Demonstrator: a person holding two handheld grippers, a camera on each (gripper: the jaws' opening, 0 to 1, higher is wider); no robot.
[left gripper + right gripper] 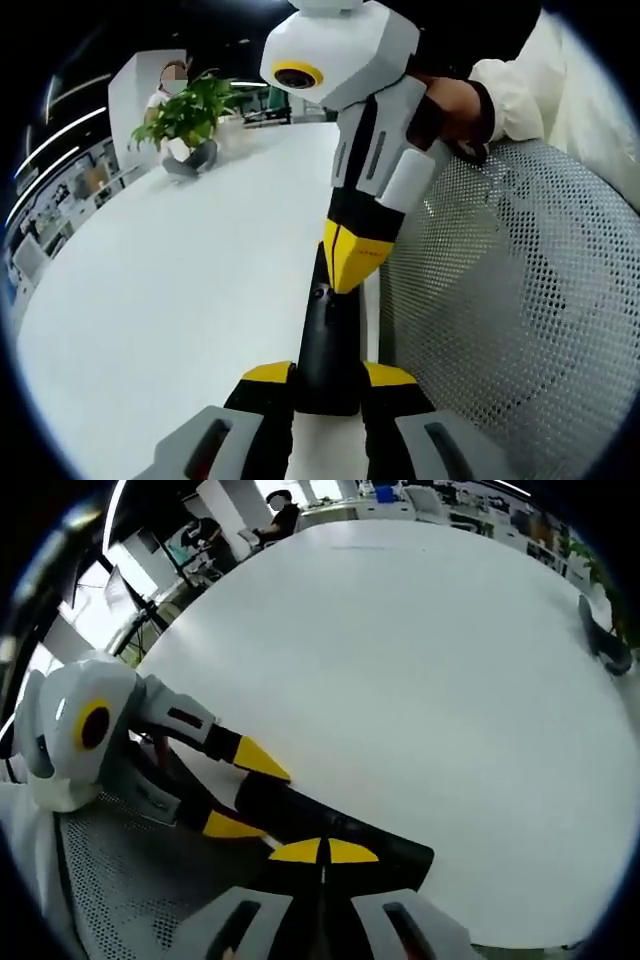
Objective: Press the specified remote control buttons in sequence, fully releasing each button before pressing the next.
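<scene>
A black remote control (pixel 322 340) lies lengthwise at the edge of the white table (pixel 180 280). My left gripper (pixel 328 375) is shut on its near end, one yellow tip on each side. My right gripper (pixel 350 268) comes down from above, held by a hand, jaws shut, and its yellow point touches the remote's top face. In the right gripper view the shut right gripper (pixel 322 852) rests on the remote (pixel 290 808). There the left gripper (pixel 248 795) clamps the remote's far end from the left. The button under the tip is hidden.
A potted green plant (pixel 185 115) stands at the table's far side, and its pot (pixel 600 640) appears at the right of the right gripper view. A grey mesh chair back (pixel 520 300) is close beside the remote. People sit at desks (pixel 275 515) beyond the table.
</scene>
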